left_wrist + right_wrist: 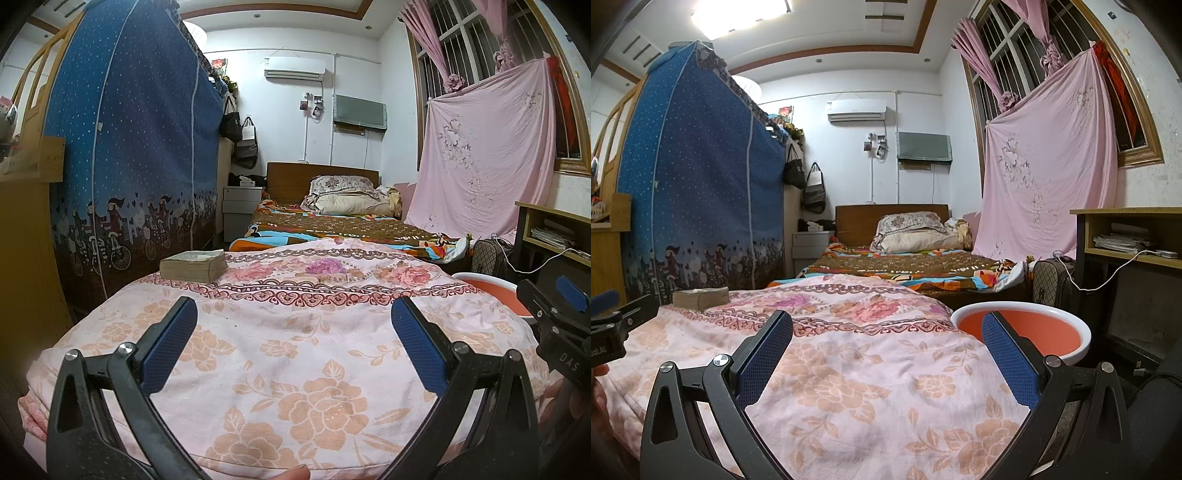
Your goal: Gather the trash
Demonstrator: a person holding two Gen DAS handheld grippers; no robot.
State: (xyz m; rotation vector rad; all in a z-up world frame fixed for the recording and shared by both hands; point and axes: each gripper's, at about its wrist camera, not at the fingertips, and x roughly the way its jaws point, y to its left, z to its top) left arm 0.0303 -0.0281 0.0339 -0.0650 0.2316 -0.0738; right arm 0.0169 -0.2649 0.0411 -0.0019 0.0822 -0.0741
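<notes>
The left gripper [293,341], black-framed with blue textured pads, hovered nearest the lens, its jaws wide apart and holding nothing over the pink floral quilted cloth [295,354] that covered the surface in front. The right gripper [886,352] hung beside it in the same state, jaws spread and empty. A stack of tan folded paper [192,266] lay at the cloth's far left corner; whether it counted as trash could not be told. No loose scrap showed on the cloth. A round basin with a white rim and orange inside [1023,330] stood just off the cloth's right edge, and what it held could not be made out. That fitted either trash already gathered into the basin or trash lying out of view. A careful sweep of both cameras would settle which.
</notes>
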